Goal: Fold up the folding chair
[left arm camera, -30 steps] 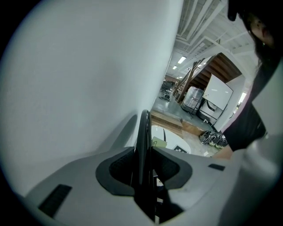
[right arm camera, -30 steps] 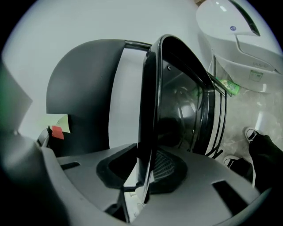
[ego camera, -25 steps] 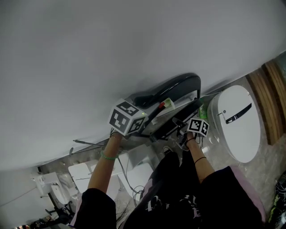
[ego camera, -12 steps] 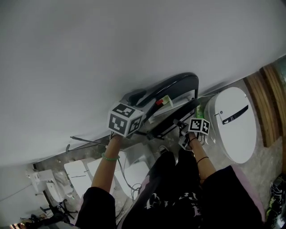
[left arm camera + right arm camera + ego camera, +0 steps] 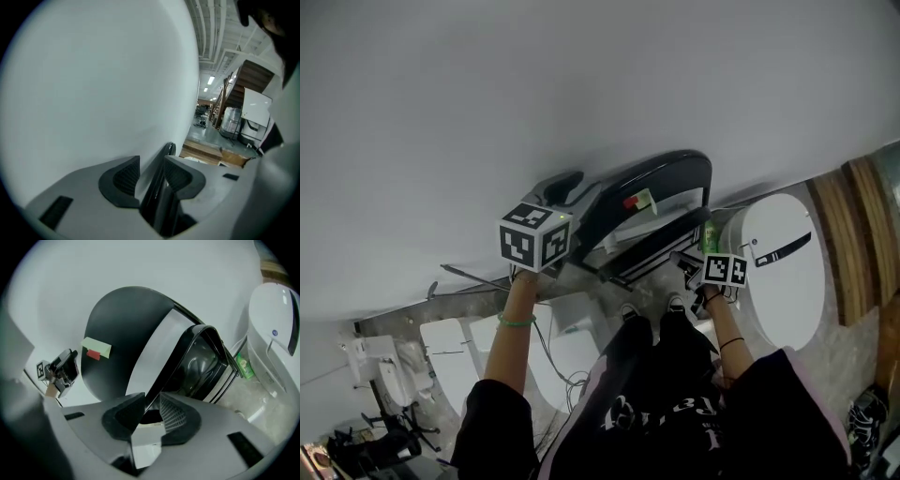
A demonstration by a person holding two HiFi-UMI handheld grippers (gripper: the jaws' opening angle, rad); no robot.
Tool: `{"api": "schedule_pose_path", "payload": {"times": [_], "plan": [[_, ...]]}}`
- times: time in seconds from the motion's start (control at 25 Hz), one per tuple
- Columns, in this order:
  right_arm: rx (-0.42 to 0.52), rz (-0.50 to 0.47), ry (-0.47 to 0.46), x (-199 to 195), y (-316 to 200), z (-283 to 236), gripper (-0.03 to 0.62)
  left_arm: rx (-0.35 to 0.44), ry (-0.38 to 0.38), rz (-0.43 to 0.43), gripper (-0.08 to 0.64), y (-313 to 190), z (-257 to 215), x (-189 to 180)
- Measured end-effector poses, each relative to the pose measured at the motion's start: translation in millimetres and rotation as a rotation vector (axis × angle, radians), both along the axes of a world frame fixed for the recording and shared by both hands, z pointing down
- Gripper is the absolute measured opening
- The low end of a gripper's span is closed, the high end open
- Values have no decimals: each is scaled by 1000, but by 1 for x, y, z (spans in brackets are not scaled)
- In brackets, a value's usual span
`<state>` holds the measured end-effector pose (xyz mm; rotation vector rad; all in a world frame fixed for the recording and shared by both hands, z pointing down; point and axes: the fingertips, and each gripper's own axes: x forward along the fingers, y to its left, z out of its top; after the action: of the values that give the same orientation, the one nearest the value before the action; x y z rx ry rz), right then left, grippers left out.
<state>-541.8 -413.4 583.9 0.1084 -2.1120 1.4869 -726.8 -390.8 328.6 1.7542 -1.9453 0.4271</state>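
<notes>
The black folding chair (image 5: 661,183) leans against a white wall, with a green-and-red label on its dark panel (image 5: 122,329). My left gripper (image 5: 565,186) is at the chair's left edge. Its jaws have just been moving and now stand open (image 5: 152,171). The chair's black edge (image 5: 161,190) runs between them, and a gap shows at the left pad (image 5: 125,180). My right gripper (image 5: 686,261) is at the chair's lower right. There it is shut (image 5: 152,404) on a thin black frame bar (image 5: 176,366). The left gripper (image 5: 58,371) also shows in the right gripper view.
A large white oval appliance (image 5: 783,267) stands right of the chair, with a green bottle (image 5: 710,234) between them. Several white toilets (image 5: 455,352) sit at lower left. Wooden steps (image 5: 858,230) run at the far right. The person's legs and shoes (image 5: 652,309) are just below the chair.
The left gripper's marker cube has shifted left, away from the chair's middle. The right gripper has drifted slightly right while holding the frame. The chair's top now sits a little higher in view.
</notes>
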Motion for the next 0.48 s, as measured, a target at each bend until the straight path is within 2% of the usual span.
{"api": "schedule_pose_path", "payload": {"times": [0.24, 0.48], "plan": [[180, -162, 4, 22, 7, -25, 91, 71, 117, -81, 158, 27, -1, 40], [266, -234, -72, 22, 2, -59, 89, 112, 239, -201, 155, 54, 29, 80]]}}
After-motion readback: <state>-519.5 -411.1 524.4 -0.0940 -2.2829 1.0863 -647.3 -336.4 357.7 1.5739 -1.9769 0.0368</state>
